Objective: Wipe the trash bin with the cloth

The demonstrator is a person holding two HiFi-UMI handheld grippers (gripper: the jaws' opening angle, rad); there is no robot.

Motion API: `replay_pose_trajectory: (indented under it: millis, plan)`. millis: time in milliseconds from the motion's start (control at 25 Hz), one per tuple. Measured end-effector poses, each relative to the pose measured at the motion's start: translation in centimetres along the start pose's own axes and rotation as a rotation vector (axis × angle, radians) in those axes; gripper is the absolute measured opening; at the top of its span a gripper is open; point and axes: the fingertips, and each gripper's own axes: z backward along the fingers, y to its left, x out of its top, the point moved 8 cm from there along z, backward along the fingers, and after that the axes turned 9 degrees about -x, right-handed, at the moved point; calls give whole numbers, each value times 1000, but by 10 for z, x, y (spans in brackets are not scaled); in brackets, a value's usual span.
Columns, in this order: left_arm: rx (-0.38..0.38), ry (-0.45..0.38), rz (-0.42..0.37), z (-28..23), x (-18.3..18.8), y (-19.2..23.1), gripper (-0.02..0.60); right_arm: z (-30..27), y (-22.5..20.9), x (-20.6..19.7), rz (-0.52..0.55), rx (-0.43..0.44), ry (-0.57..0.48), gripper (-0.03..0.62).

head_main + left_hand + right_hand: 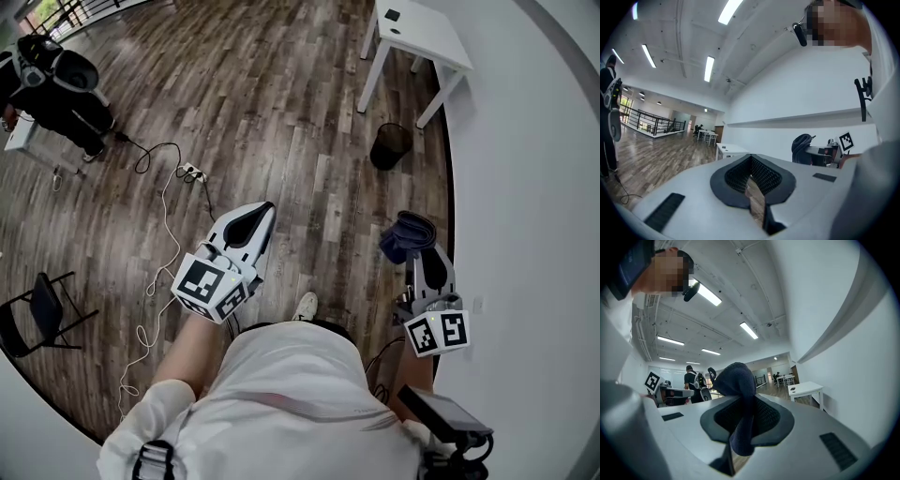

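The trash bin (pixel 390 145) is a small black mesh basket standing on the wood floor beside a white table (pixel 422 37), well ahead of both grippers. My right gripper (pixel 424 251) is shut on a dark blue cloth (pixel 405 236), which bunches over its tip. In the right gripper view the cloth (pixel 736 380) bulges up from between the jaws of the right gripper (pixel 743 420) and a fold hangs down. My left gripper (pixel 265 208) is held at waist height to the left, shut with nothing in it. The left gripper (pixel 752 176) shows only a thin slit between its jaws.
A white wall runs along the right. A white cable and power strip (pixel 190 172) lie on the floor ahead to the left. A black chair (pixel 37 309) stands at the near left. Another person (pixel 56 89) in black stands at the far left.
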Motion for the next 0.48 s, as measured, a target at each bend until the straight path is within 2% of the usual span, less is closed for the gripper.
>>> replay_pose_trajectory:
  millis: [160,320,480]
  plan:
    - [-3,4,-10,-45,10,15,9,-42,-33,7,-10,-2,-17,58]
    - [-10,22,-2,-76,11,41,9,-74,-47,4,-10,-9,-15,58]
    - [-52,31,11,-114,9,74,9,-105,-62,-2,-15,-62,-7,58]
